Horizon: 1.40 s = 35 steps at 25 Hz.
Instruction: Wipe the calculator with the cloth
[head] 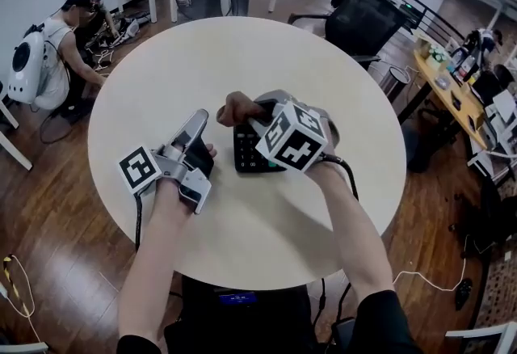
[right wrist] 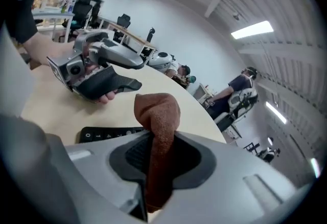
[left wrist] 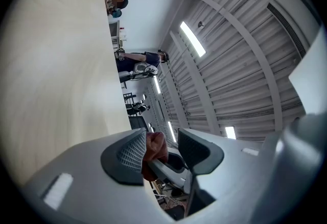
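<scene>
cloth (right wrist: pixel 158 110), brown and nubbly, sits pinched between the closed jaws of the right gripper (right wrist: pixel 161 154). a folded wad of it sticks out past the jaw tips and a tail hangs behind them. in the head view the same cloth (head: pixel 233 107) shows at the tip of the right gripper (head: pixel 246 111), above the far end of the calculator (head: pixel 250 154).

the calculator (right wrist: pixel 104 134) is black, with pale key digits. it lies flat on the round pale surface (head: pixel 242 53), just below and to the left of the right jaws. whether the cloth touches it cannot be told.

the left gripper (left wrist: pixel 163 149) has its jaws apart and grips nothing. through the gap between them the cloth (left wrist: pixel 155 146) and part of the right gripper show, close ahead. the left gripper (head: pixel 198 120) lies just beside the calculator's left edge, tilted a little upward. from the right gripper view it appears beyond the right jaws, up and to the left, over the surface (right wrist: pixel 46 100).
</scene>
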{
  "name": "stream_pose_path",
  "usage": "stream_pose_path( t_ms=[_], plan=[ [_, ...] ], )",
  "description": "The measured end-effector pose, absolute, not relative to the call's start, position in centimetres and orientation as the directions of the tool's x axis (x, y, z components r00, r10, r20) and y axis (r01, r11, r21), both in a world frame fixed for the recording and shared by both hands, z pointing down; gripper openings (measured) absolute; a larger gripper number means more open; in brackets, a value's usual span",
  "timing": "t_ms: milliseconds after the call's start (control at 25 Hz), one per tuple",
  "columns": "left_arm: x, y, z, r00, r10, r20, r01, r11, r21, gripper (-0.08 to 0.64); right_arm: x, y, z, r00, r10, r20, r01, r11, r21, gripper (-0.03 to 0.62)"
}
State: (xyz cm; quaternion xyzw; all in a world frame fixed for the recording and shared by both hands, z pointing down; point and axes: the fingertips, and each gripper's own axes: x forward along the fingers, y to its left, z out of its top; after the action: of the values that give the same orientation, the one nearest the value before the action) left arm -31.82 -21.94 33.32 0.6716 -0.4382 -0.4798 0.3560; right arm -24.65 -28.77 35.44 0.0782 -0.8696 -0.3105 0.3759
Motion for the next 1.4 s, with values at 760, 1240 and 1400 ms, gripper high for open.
stream_pose_path(
  t_ms=[760,1240,1400],
  plan=[
    [-31.7,-21.9,33.2,0.161,-0.931,-0.329,-0.251,-0.361,0.898,0.184,-19.2,-19.2,38.6,-0.573,-0.098,0.814,0.418,0.819,0.393,0.084],
    [-31.7,-21.7,33.3,0.155,-0.932,-0.327,-0.250,-0.357,0.900,0.184,-24.0,-26.8,38.7,-0.624,-0.316,0.715,0.214,0.811,0.544,0.084],
    [-31.7,-21.8,33.3,0.165,-0.931,-0.325,-0.259,-0.359,0.896,0.184,-22.2,-23.0,39.4,-0.607,-0.262,0.750,0.296,0.801,0.520,0.084]
  ],
)
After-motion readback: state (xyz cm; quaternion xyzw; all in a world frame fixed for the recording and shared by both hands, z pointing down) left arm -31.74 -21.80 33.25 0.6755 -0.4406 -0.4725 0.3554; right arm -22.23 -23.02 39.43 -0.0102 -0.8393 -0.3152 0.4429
